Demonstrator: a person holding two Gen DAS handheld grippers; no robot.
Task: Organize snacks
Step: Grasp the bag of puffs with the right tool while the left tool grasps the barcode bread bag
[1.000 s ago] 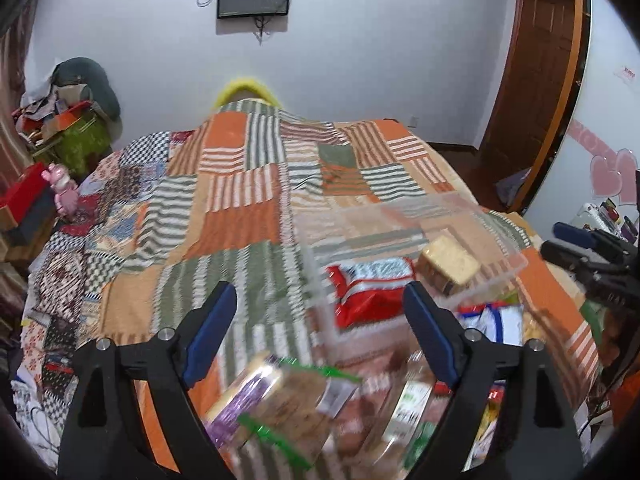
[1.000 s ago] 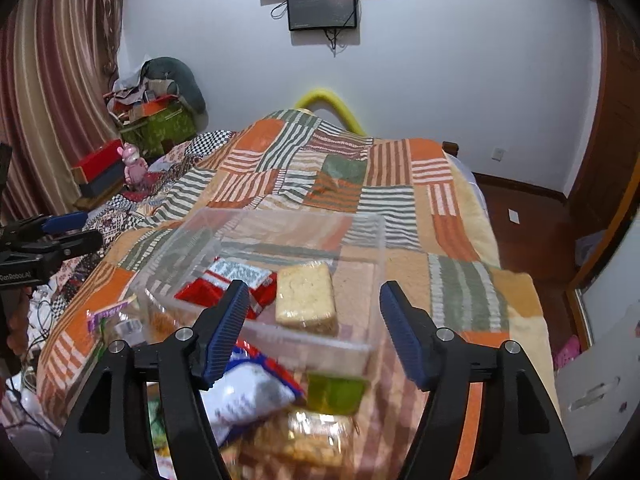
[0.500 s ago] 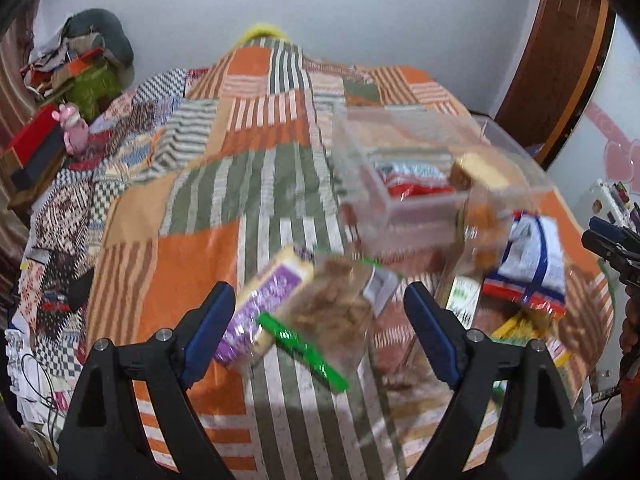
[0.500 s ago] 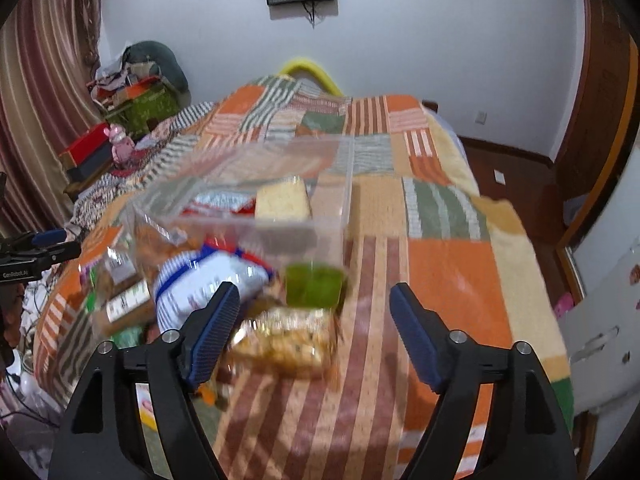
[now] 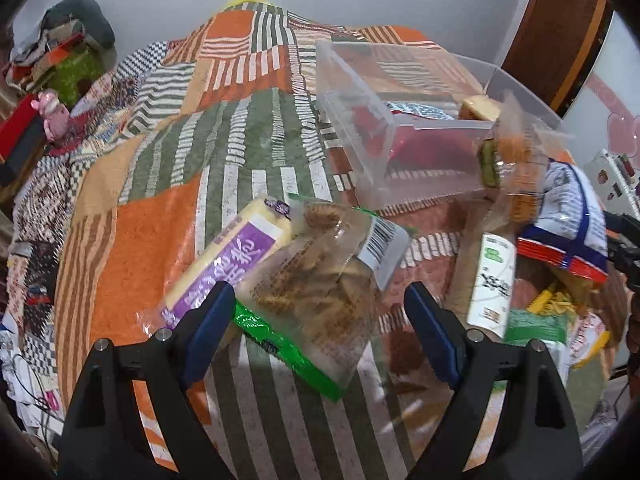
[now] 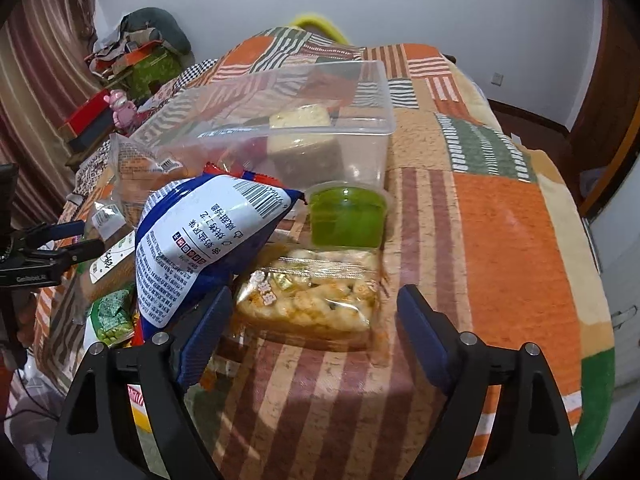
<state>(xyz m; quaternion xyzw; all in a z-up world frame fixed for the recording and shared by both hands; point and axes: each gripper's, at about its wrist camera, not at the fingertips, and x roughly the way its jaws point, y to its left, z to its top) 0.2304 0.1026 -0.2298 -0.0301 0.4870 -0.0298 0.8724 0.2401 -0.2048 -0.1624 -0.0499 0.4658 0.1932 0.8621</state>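
Snack packs lie in a heap on a patchwork bed cover. My left gripper [image 5: 316, 312] is open just above a clear bag of brown biscuits [image 5: 320, 276]; a purple-and-yellow pack [image 5: 228, 256] lies beside its left finger. My right gripper [image 6: 314, 308] has its jaws opening, and a clear pack of yellow puffed snacks [image 6: 312, 296] lies just ahead between them, untouched by the pads. Behind that pack stand a green cup [image 6: 346, 216] and a blue-and-white bag [image 6: 208, 232]. A clear plastic box [image 6: 360, 92] further back holds a yellow cake piece [image 6: 300, 116] and a red pack.
The bed cover [image 6: 500, 240] lies bare to the right of the heap and drops off at its right edge. Clutter, a red box and a pink toy [image 6: 120, 108] sit at the far left. The left gripper [image 6: 60, 240] shows at the right wrist view's left edge.
Both grippers have come down and tilted toward the snack heap, so the packs now lie close between the fingers. The right gripper's jaws have spread wider.
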